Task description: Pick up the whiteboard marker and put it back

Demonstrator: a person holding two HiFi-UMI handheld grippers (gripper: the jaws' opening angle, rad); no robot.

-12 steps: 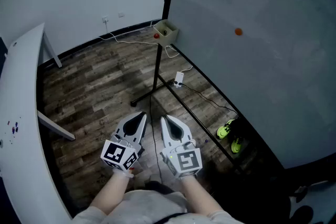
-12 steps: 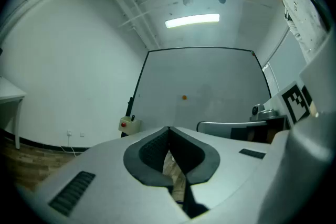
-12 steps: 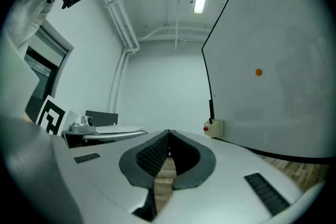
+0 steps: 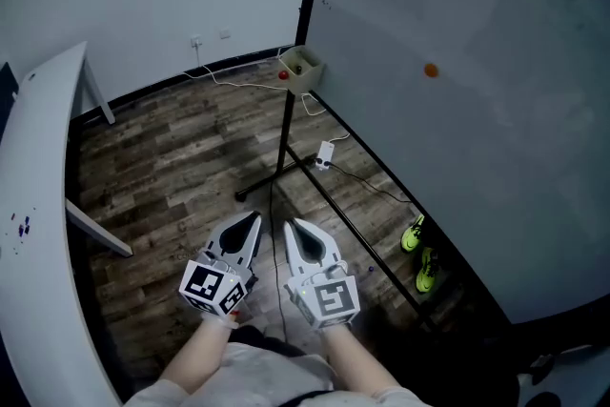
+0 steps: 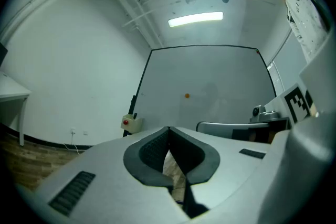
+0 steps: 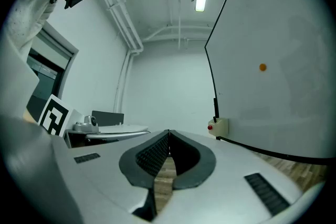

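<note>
Head view, grippers: the left gripper (image 4: 254,220) and right gripper (image 4: 292,228) were held side by side, low over the wooden floor (image 4: 181,157), probably a resting pose before any reach.
Jaws: both pairs were pressed together with nothing between them.
Whiteboard (image 4: 477,138): it stood farther off on the right, with an orange dot (image 4: 431,70) on its face.
Holder box (image 4: 303,65): small and beige, it hung at the board's far corner.
Whiteboard marker: none could be picked out for certain; a dark stub in that box might have been it.
</note>
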